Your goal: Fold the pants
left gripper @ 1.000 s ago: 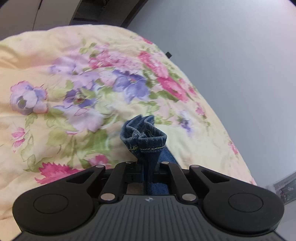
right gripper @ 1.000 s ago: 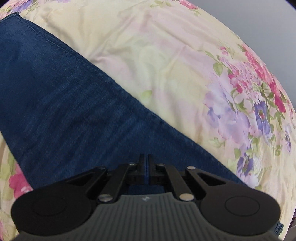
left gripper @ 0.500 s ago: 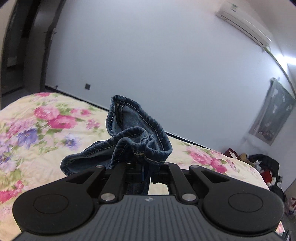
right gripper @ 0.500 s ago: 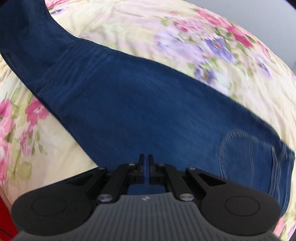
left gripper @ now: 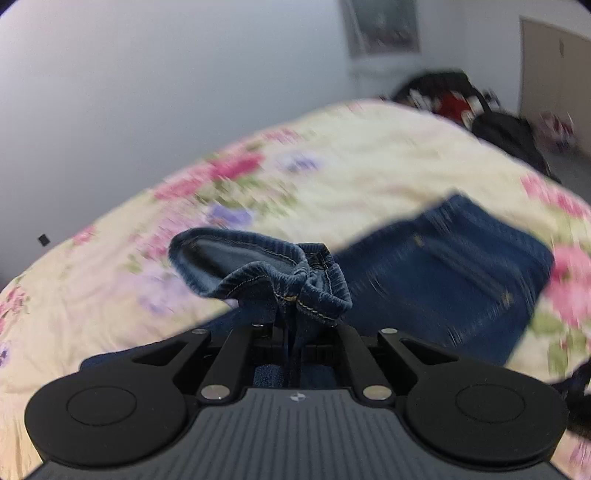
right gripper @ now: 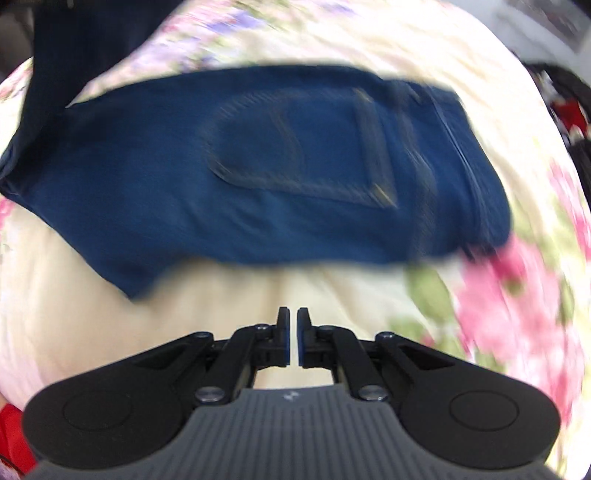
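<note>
We count one pair of blue jeans [right gripper: 258, 162], one flowery bedspread [left gripper: 369, 155] and two grippers, one in each hand.

The left gripper [left gripper: 293, 332] is pinched tight on the jeans. A bunch of cuffs [left gripper: 266, 273] with yellow stitching sticks up out of its jaws. We cannot count the cuffs for sure, because they are all squashed together.

The right gripper [right gripper: 293, 332] has its two fingers almost together, with only a thin crack between them. We can see a thin strip of blue on the inner faces of the pads, but we cannot tell if any cloth is caught there. Behind it we see plain cream bedspread.

The jeans lie on the bed. The top part, with one back pocket [right gripper: 295, 155], is spread flat farther away than the right gripper. In the left view this same flat part lies to the far right of the bunched cuffs.

Only the left view shows the cuffs, the pale wall [left gripper: 147, 92], a picture on the wall [left gripper: 380, 29], a door [left gripper: 554, 74] and a dark pile of stuff [left gripper: 461, 99] past the far edge of the bed.

Only the right view shows the whole pocket from above, and a dark strip of jeans going up at the far left. It also shows a bit of red [right gripper: 11, 435] at the near left corner.

Both views are blurry.
</note>
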A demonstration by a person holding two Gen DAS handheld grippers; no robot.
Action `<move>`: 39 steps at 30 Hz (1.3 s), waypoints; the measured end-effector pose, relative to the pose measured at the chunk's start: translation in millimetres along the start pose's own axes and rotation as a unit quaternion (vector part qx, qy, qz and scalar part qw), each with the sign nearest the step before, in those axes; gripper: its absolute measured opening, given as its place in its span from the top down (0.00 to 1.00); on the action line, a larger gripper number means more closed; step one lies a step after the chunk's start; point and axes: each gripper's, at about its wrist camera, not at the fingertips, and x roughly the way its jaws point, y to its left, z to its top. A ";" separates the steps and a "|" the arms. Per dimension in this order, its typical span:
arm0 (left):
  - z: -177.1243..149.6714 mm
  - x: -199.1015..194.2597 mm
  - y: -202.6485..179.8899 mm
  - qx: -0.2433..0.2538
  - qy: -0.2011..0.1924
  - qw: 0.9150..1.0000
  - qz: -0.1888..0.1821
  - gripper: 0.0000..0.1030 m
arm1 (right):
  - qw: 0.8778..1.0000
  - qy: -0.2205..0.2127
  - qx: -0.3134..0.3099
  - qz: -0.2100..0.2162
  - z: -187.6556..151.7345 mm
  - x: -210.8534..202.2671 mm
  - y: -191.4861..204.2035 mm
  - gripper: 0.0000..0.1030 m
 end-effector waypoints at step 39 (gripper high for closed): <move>-58.9 45.4 142.4 -0.126 0.103 0.979 -0.121 0.35 | 0.915 -0.017 0.322 0.243 54.9 25.4 16.5 0.29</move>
